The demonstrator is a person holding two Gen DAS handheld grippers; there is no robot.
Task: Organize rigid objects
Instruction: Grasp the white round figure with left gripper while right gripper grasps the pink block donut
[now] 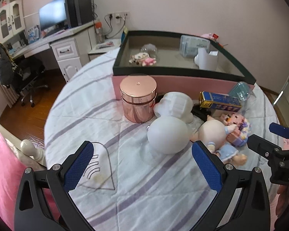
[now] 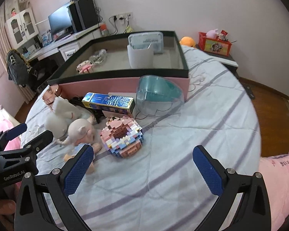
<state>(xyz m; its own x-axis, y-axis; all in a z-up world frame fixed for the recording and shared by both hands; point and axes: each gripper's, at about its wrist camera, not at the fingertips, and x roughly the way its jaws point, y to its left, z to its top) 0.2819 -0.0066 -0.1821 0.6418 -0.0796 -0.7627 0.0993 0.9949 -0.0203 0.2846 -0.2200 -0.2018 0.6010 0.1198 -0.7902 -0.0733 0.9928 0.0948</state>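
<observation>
1. Left gripper [image 1: 142,165] hovers low over the striped bedspread [image 1: 136,196], jaws spread wide, nothing between them.
2. Just ahead of it lies a white figurine [image 1: 168,132], on its side, touching a rose-gold tin [image 1: 137,99] that stands upright against the pink box [image 1: 183,80].
3. Right gripper [image 2: 142,167] is likewise spread wide and empty above the bedspread.
4. Ahead of its left finger lies a doll [image 2: 81,132] in a blue dress, and just beside that a brick-built toy [image 2: 123,136], pink and blue.
5. Behind them a blue-and-gold carton [image 2: 108,103] lies flat, with a clear teal dome [image 2: 158,96] next to it, both close against the box wall.
6. Inside the box: a small pink brick toy [image 2: 84,67], a clear wrapper, a white container [image 2: 139,57] and a pale blue pack [image 2: 145,40] at the back.
7. Each gripper shows at the edge of the other's view.
</observation>
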